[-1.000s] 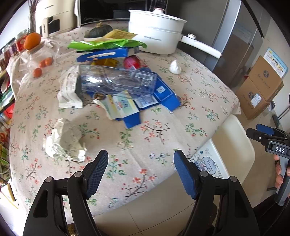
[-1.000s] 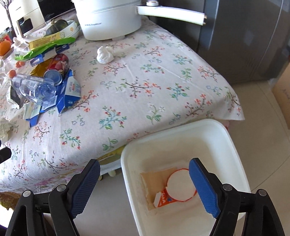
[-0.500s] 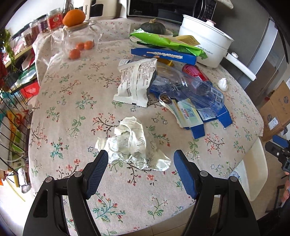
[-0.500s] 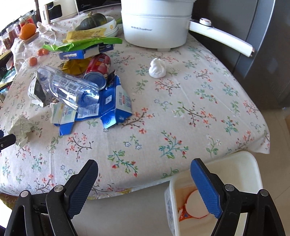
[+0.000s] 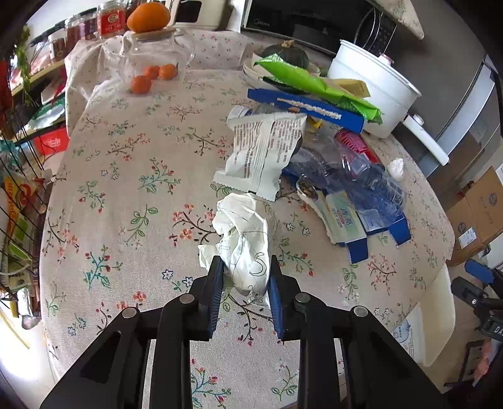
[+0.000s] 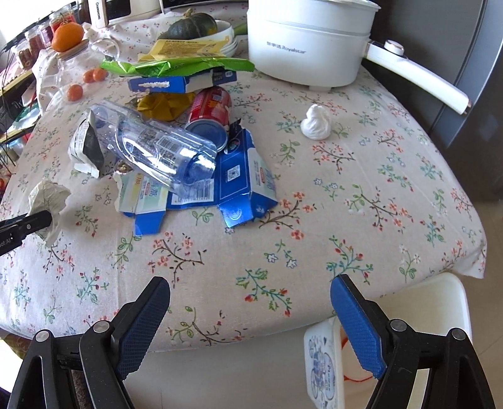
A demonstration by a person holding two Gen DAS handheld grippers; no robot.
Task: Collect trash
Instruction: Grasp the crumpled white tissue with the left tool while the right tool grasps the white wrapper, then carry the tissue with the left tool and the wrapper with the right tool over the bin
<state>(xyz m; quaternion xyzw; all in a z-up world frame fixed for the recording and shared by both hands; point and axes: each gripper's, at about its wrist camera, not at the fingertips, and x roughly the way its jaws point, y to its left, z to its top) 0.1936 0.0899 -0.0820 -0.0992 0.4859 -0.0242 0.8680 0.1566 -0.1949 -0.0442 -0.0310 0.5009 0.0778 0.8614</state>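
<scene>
A crumpled white paper (image 5: 248, 239) lies on the flowered tablecloth (image 5: 132, 195). My left gripper (image 5: 245, 277) is closing on it, and both blue pads touch its sides. The right wrist view shows that paper (image 6: 47, 195) at the far left, with a left fingertip (image 6: 28, 225) against it. My right gripper (image 6: 250, 314) stands open and empty over the table's near edge, above a white bin (image 6: 440, 302). More trash is piled mid-table: a clear plastic bottle (image 6: 157, 148), a red can (image 6: 210, 107), a flattened blue carton (image 6: 242, 179), a white wrapper (image 5: 264, 151) and a tissue wad (image 6: 316, 122).
A white electric pot (image 6: 308, 41) with a long handle stands at the back, next to a green bag (image 6: 176, 66) on a blue box and a pumpkin (image 6: 191, 25). A glass jar (image 5: 157, 53) and tangerines (image 5: 151, 77) sit far left. Cardboard boxes (image 5: 481, 204) stand on the floor.
The left gripper swung from the table's edge to the crumpled paper and its jaws closed in on it. The right gripper moved from over the bin to over the table's edge.
</scene>
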